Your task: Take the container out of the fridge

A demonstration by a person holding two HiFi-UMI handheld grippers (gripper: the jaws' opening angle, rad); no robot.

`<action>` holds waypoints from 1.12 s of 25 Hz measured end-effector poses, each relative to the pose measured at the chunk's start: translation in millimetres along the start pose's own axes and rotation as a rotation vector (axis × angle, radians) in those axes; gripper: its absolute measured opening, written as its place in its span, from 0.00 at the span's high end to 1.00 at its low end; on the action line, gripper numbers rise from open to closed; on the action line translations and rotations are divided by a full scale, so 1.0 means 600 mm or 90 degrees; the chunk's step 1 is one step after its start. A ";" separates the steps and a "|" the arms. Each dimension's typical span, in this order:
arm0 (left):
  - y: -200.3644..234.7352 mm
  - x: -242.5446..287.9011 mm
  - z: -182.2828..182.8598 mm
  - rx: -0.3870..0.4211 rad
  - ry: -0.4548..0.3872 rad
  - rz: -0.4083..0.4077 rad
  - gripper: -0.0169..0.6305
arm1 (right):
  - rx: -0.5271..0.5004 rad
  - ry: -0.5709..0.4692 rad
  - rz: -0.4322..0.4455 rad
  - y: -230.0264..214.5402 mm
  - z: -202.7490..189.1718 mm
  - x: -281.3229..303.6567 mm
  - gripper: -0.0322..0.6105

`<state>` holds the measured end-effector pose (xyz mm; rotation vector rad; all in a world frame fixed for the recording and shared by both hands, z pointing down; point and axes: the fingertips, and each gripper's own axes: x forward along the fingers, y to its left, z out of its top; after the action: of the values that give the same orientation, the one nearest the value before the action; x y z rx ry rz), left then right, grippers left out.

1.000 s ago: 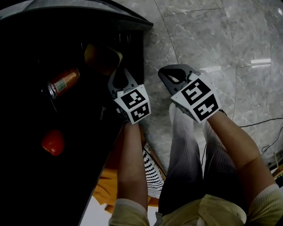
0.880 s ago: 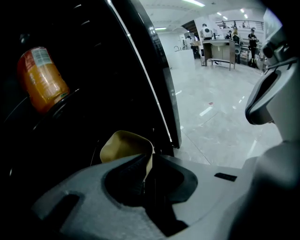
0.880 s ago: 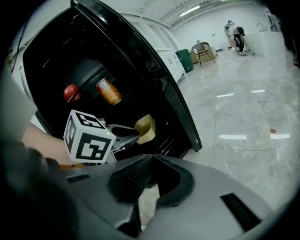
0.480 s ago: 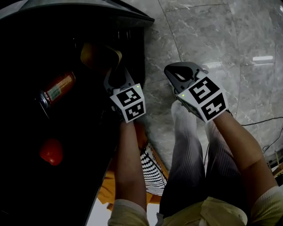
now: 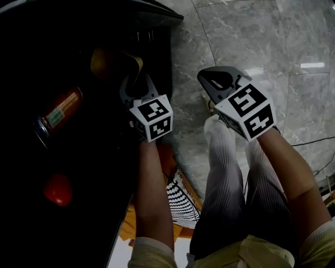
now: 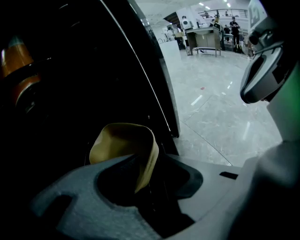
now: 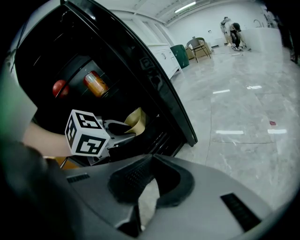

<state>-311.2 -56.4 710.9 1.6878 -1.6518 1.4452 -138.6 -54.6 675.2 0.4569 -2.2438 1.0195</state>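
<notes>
Beside fridge [image 7: 154, 79], right hand-held gripper [image 7: 150, 159] angled downward

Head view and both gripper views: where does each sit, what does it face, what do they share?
Head view: on the head, steeply down at the fridge and floor; both forearms, legs, left gripper and right gripper show.
Left gripper view: rides the left gripper, along jaws just opening, the rim of the yellow container between them.
Right gripper view: rides the right gripper, past shut empty jaws at the fridge; left forearm shows.
Shared: all see the yellow container.
</notes>
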 end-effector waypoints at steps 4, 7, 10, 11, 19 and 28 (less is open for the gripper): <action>0.001 0.011 -0.002 -0.010 0.017 -0.014 0.79 | 0.008 0.001 0.002 0.001 -0.007 0.004 0.90; -0.003 0.016 -0.003 0.005 0.028 -0.030 0.84 | 0.008 0.004 0.005 0.004 -0.011 0.005 0.90; -0.005 0.016 -0.002 0.009 0.029 -0.035 0.89 | 0.009 0.005 0.005 0.003 -0.014 0.005 0.90; -0.007 0.015 -0.001 0.012 0.029 -0.037 0.91 | 0.010 0.005 0.004 0.002 -0.015 0.004 0.90; -0.033 0.000 0.002 0.030 0.045 -0.074 0.93 | 0.012 -0.001 0.001 0.004 -0.007 -0.019 0.90; -0.061 -0.054 0.028 0.044 0.041 -0.105 0.93 | 0.017 -0.015 -0.007 0.013 0.016 -0.073 0.90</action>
<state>-264.9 -45.0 691.1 1.7511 -1.4089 1.4752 -114.2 -54.4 636.9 0.4945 -2.2486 1.0437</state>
